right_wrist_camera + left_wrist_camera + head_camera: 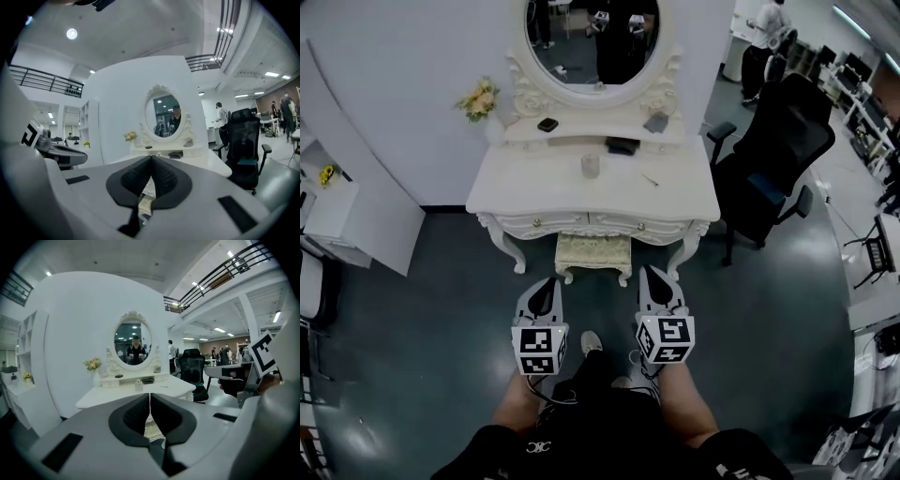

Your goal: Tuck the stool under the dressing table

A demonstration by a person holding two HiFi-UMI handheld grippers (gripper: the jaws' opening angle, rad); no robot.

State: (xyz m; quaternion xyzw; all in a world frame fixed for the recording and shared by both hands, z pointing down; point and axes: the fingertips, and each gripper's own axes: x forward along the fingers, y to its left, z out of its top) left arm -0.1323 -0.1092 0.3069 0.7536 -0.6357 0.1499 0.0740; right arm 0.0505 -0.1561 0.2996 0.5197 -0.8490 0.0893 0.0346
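The head view looks steeply down from above the person onto the white surface (675, 192) and the oval mirror (592, 37) just ahead. The left gripper view and right gripper view face nearly level along their own jaws, side by side, toward that same surface, mirror and black office chair (246, 140).

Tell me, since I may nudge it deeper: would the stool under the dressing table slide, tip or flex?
The stool probably slides rather than flexes: its carved frame looks rigid. On the smooth dark floor its feet should glide. Short and wide, it seems unlikely to tip if pushed low.
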